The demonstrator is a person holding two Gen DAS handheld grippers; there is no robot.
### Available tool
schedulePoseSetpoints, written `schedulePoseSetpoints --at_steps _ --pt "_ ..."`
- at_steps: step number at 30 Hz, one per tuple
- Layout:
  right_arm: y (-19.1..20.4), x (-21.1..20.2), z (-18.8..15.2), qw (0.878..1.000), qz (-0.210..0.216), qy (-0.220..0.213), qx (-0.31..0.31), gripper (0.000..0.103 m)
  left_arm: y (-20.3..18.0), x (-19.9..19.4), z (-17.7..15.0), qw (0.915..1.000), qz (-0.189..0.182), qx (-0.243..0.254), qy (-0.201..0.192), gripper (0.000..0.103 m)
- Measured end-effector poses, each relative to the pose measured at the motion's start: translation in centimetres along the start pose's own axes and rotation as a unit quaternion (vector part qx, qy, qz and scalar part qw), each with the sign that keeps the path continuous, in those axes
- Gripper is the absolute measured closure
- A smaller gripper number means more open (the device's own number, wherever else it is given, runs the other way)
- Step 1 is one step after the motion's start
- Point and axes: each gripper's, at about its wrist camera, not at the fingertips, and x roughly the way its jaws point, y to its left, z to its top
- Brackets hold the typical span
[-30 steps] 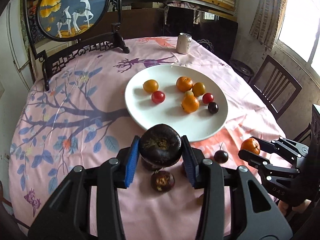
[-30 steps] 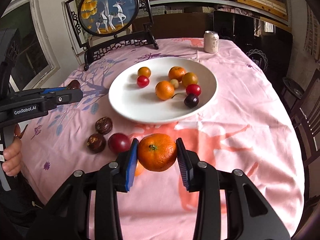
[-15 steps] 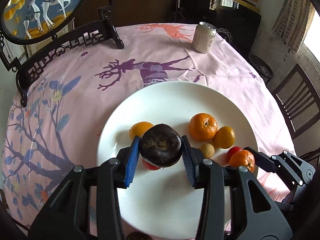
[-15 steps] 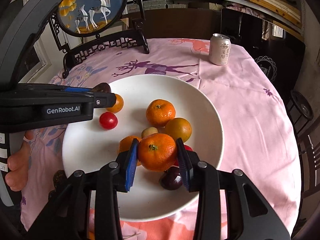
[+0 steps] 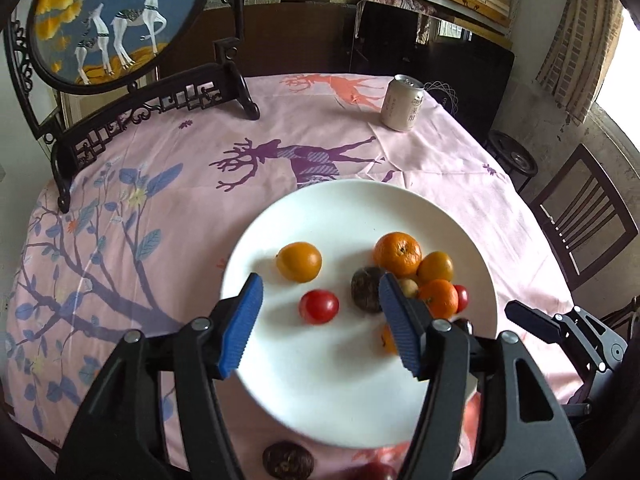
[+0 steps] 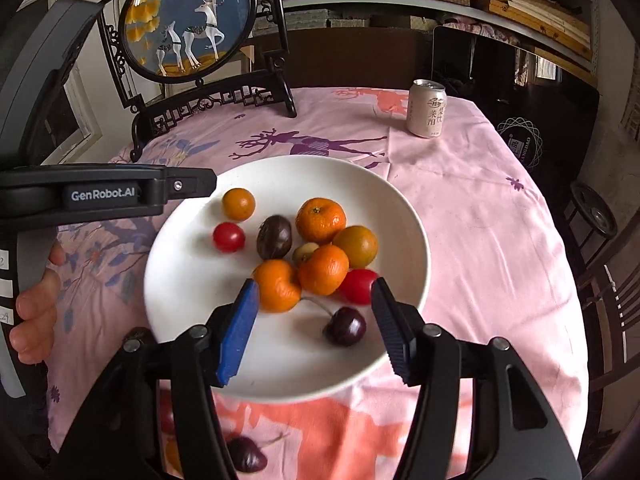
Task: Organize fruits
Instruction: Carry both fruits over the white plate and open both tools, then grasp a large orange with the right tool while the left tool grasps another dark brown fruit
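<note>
Hovering over the white plate, the left claw and right claw both gape, released and empty; passion fruit and mandarin lie gathered on it, while stray fruit awaits on the counter.

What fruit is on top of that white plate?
The white plate holds mandarins, red tomatoes, a dark passion fruit and a cherry. A small yellowish fruit is partly covered by them.

A pink-clothed table bears a white plate, a can and a deer screen.
</note>
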Motion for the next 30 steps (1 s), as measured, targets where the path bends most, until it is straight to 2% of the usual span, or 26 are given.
schedulePoseSetpoints --at_steps 6,13,16,20,24,30 --pt "2.3 -4.8 -4.7 1.0 0.006 -0.007 0.009 0.044 0.4 -6.0 -7.3 0.9993 0.01 0.006 -0.035 0.029" --pt "4.2 -7.2 -6.6 1.0 -0.007 -0.017 0.0 0.044 2.7 -8.4 -12.8 0.9988 0.02 -0.027 -0.035 0.027" --pt "4.7 -7.4 -7.4 1.0 -0.006 -0.01 0.002 0.044 3.8 -8.7 -14.4 0.9982 0.036 -0.032 -0.035 0.026" --pt "5.7 -6.6 -9.8 1.0 0.009 0.013 0.004 0.044 4.8 -8.3 -16.6 0.9977 0.058 -0.027 -0.022 0.021" --pt "7.1 -4.6 -11.5 0.998 0.043 0.043 0.008 0.044 5.4 -7.6 -18.5 0.9981 0.056 -0.026 -0.001 0.021" --pt "8.2 -2.2 -11.5 0.997 0.062 0.054 0.004 0.045 5.9 -7.7 -19.8 0.9982 0.054 -0.026 0.006 0.021"
